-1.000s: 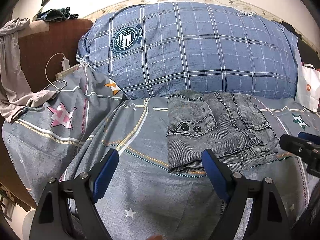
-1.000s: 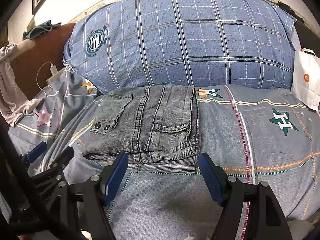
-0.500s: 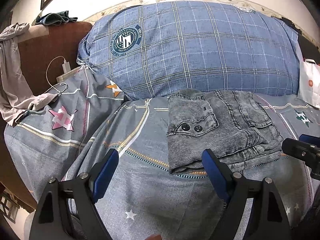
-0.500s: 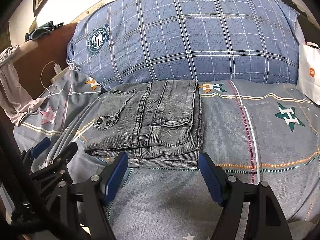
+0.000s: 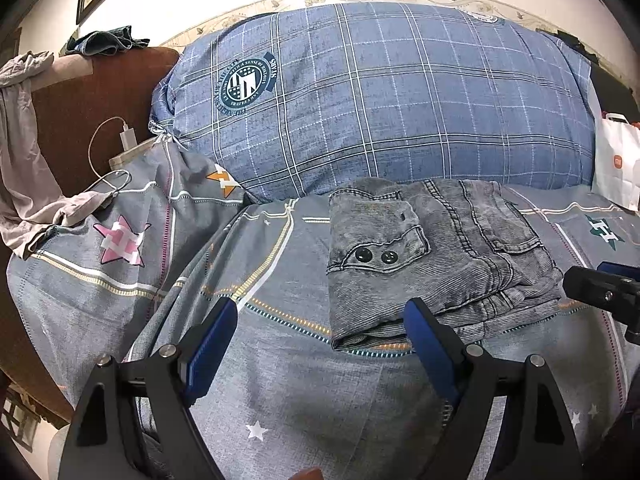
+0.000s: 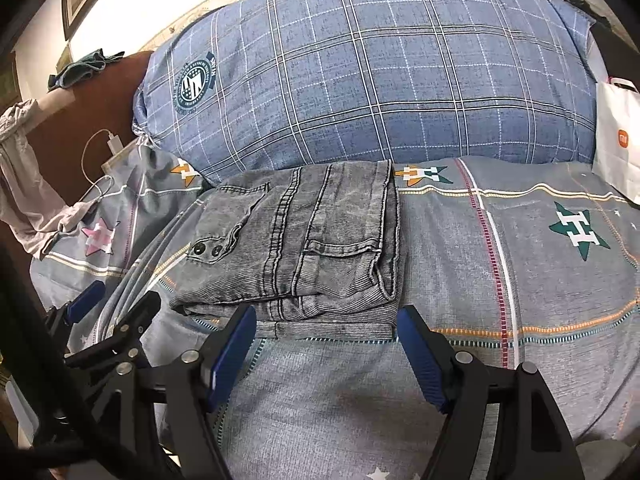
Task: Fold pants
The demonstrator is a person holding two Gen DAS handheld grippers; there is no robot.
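Grey jeans (image 5: 432, 256) lie folded into a small thick stack on the bed cover (image 5: 280, 392), just in front of the big blue checked pillow (image 5: 380, 100). Two black buttons show on the top flap.

Some things are hard to see. In the left view, the blue finger (image 5: 424, 336) of the left gripper (image 5: 316, 344) covers the near edge of the jeans, so the lower layers are partly hidden there. The right gripper (image 5: 600, 288) pokes in at the right edge of that view, and most of it is cut off. In the right view, the left gripper (image 6: 112, 320) sits low at the left side, dark and partly cut off. The white paper bag (image 6: 618, 148) is cut by the edge of the picture. On the left, a pale cloth (image 5: 24, 152) hangs over the brown headboard (image 5: 88, 120), beside a white charger cable (image 5: 104, 148). The layers under the top fold of the jeans are squashed together, and I cannot count them.

Both grippers are spread wide and hold nothing. The right gripper (image 6: 324, 344) hangs just in front of the near edge of the jeans, not touching them.

Compared with a second ago, the jeans have stayed in the same folded shape. In the right view they look a bit closer to the fingers and more in the middle now. The left view has hardly changed.
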